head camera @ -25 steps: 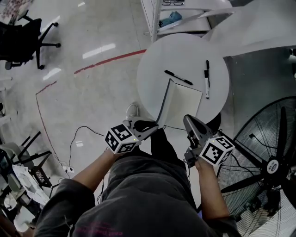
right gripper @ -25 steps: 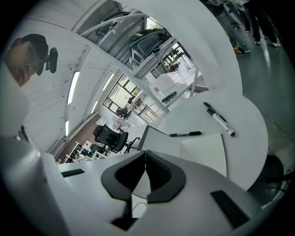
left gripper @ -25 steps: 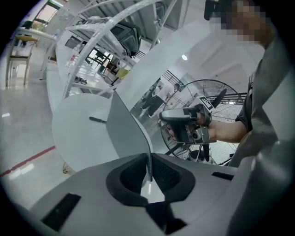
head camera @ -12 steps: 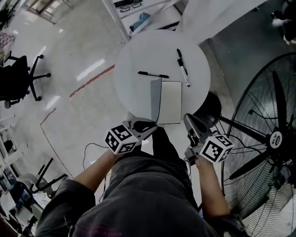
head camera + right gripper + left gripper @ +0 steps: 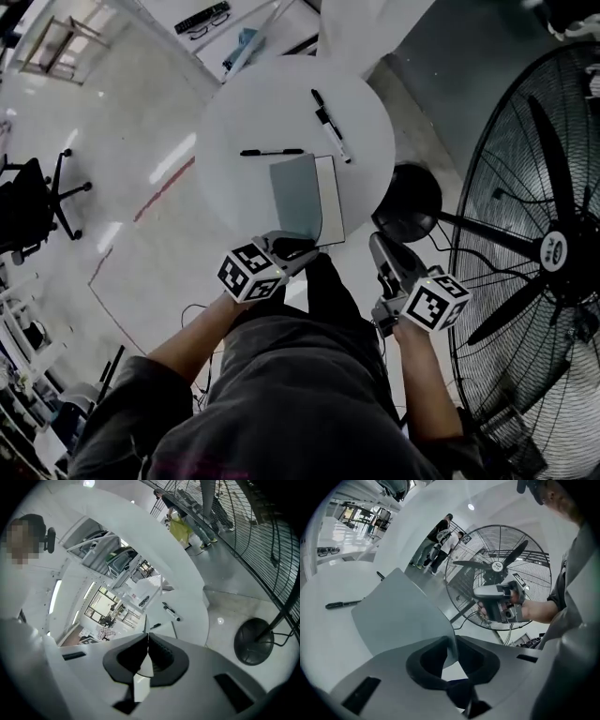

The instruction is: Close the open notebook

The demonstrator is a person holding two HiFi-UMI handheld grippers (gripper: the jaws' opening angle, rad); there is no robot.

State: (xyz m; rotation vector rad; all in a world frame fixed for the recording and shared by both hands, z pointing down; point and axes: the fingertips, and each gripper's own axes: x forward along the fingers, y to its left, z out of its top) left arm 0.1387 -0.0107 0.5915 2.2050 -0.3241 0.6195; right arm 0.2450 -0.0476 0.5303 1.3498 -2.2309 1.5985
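The notebook (image 5: 329, 202) lies on the round white surface (image 5: 239, 117), at the edge near the person, and its gray cover (image 5: 295, 195) is lifted and leans over the white page but is not flat yet. The left gripper (image 5: 305, 249) has the cover's edge between its fingers, which have just been opening and stand a little apart, while the right gripper (image 5: 379, 244) hangs beside the surface with its fingers together and nothing in them. I think the job is over half done: the cover only has to drop flat.
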